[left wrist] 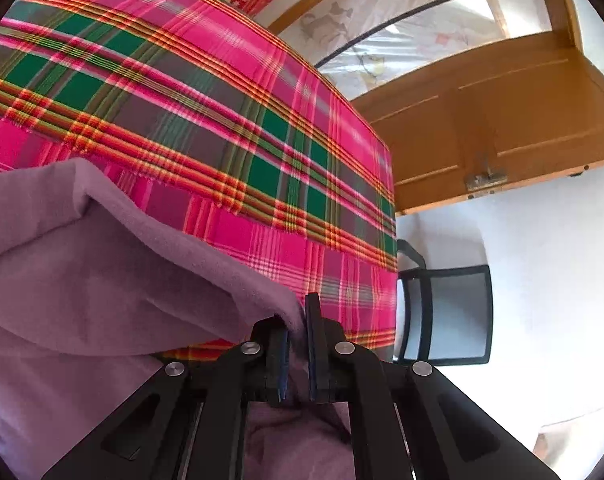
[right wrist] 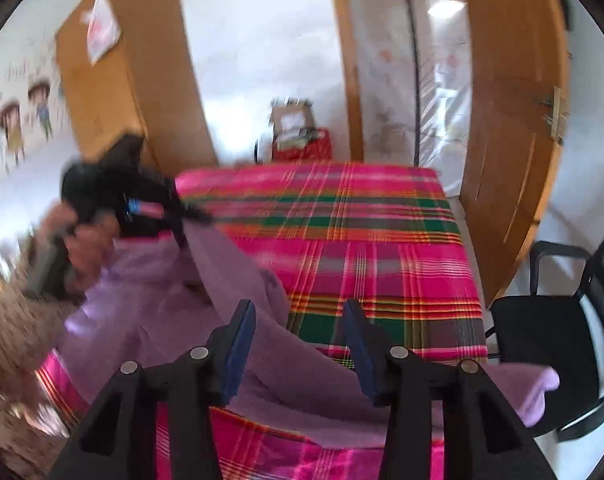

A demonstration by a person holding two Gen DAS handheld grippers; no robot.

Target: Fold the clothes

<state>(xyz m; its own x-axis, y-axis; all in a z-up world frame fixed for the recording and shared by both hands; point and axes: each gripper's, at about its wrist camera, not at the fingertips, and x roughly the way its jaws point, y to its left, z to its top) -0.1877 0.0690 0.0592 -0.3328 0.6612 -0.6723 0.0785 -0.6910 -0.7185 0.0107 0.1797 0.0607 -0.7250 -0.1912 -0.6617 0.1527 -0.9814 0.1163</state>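
My left tool (left wrist: 298, 344) is clamped on a fold of the purple garment (left wrist: 102, 264), lifting that edge off the tabletop (left wrist: 230, 112) with its pink plaid cloth. My right tool (right wrist: 300, 344) has its blue pads (right wrist: 240, 344) standing apart, pressing on nothing; the garment lies below and between them, spread over the near part of the tabletop with one end hanging past the right edge. A black chair (right wrist: 550, 344) stands beside the tabletop.

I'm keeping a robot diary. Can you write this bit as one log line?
task: fold clothes | left gripper: shut on purple garment | right gripper: open, holding nothing | surface: plaid cloth
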